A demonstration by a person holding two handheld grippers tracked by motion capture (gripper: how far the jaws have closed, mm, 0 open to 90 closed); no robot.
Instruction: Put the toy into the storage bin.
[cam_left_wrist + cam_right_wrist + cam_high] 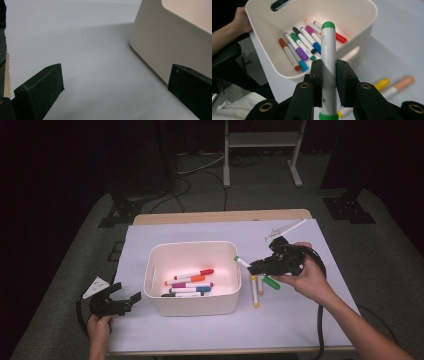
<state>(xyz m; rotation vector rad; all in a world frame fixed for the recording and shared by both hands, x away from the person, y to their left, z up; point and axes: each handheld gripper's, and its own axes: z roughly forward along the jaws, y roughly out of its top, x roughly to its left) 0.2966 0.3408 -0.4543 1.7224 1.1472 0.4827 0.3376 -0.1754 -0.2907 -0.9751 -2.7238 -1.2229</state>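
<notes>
My right gripper (257,266) is shut on a green-capped white marker (328,57), held above the table just right of the white bin (191,251); the marker (245,264) points toward the bin's right rim. In the right gripper view the pads (316,75) clamp the marker's barrel. Several markers (189,282) lie inside the bin, red, orange, purple and blue among them. Two more markers, a yellow-capped one (255,291) and a peach-capped one (400,85), lie on the paper below the gripper. My left gripper (124,301) rests open beside the bin's left front corner (160,50), with nothing between its jaws.
A large white paper sheet (300,310) covers the wooden table. A clear ruler (285,230) lies at the back right of the sheet. Cables trail from both grippers; dark stands and a white frame stand beyond the table.
</notes>
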